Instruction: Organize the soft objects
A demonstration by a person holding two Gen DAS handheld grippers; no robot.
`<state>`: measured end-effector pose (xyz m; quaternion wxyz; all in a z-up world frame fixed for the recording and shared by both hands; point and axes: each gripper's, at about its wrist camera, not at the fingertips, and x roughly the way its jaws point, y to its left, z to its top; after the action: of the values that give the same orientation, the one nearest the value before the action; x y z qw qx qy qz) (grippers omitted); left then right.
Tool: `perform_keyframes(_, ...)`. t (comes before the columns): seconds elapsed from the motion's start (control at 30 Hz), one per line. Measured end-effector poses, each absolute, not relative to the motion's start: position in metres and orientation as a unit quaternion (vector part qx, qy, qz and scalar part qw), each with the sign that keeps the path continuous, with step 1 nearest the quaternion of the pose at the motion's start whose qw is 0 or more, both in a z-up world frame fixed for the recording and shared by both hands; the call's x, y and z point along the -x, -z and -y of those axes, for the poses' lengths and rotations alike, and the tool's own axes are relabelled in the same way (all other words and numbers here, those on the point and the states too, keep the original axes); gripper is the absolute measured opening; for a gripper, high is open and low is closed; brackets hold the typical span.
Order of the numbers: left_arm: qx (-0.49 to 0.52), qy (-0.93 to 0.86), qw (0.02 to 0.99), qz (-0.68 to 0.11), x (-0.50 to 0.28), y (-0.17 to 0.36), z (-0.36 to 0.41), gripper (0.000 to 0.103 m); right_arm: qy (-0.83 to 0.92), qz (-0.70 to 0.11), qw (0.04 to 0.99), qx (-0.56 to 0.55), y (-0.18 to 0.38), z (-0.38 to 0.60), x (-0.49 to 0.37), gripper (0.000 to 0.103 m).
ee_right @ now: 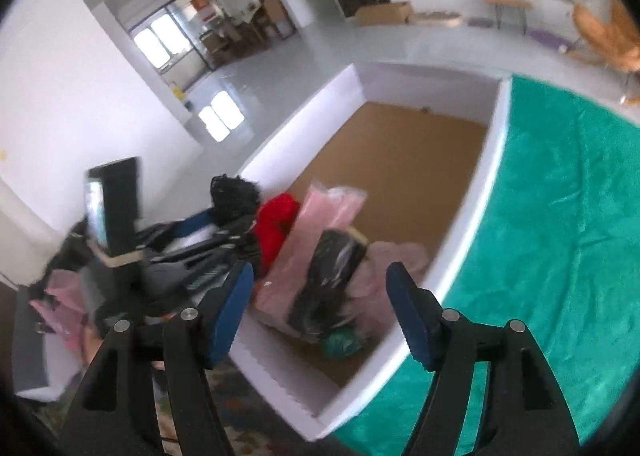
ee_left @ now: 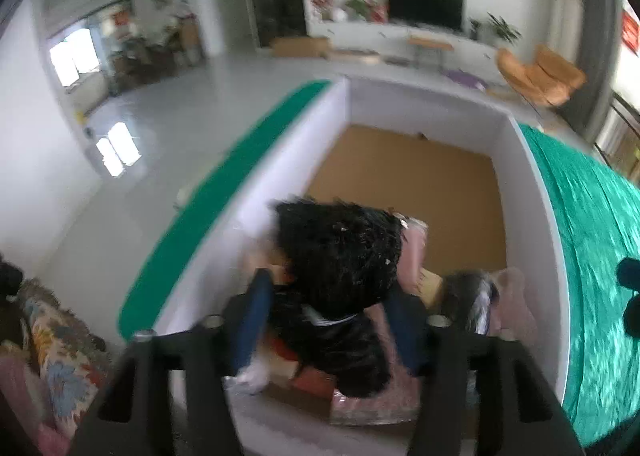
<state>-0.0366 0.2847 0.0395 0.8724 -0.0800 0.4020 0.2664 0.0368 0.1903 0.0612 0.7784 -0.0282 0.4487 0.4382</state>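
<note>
Both tools point steeply downward, the left tool (ee_left: 328, 312) and right tool (ee_right: 320, 300) each with jaws parted, gripping nothing.

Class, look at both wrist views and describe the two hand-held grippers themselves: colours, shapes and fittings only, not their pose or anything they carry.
The left hand-held gripper and the right hand-held gripper look alike: black angular linkage arms with triangular cut-outs, joined by round silver pivot pins, and two blue finger pads with ridged inner faces. No cables, markings or sleeves are visible.
</note>
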Motion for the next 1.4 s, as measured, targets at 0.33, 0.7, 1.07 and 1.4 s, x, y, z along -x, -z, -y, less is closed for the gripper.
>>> perform_keyframes(0.33,0.062,-0.284,0.891,-0.349,0.054,-0.068,-0.267,0.103,-0.410,-0.433,0.802,0.033,-0.066,-0.165,-0.032,0.073)
perform_keyframes(0.7,0.102,-0.311,0.876,-0.355,0.061,-0.088,-0.268,0.103,-0.398,-0.411,0.815,0.089,-0.073,-0.172,-0.012,0.073)
perform_keyframes(1.07,0.089,-0.309,0.880,-0.350,0.066,-0.094,-0.264,0.103,-0.398,-0.407,0.814,0.115,-0.067,-0.182,-0.006,0.073)
perform_keyframes(1.4,0.094,-0.315,0.875,-0.356,0.069,-0.087,-0.266,0.103,-0.395,-0.408,0.815,0.119,-0.065,-0.185,-0.003,0.073)
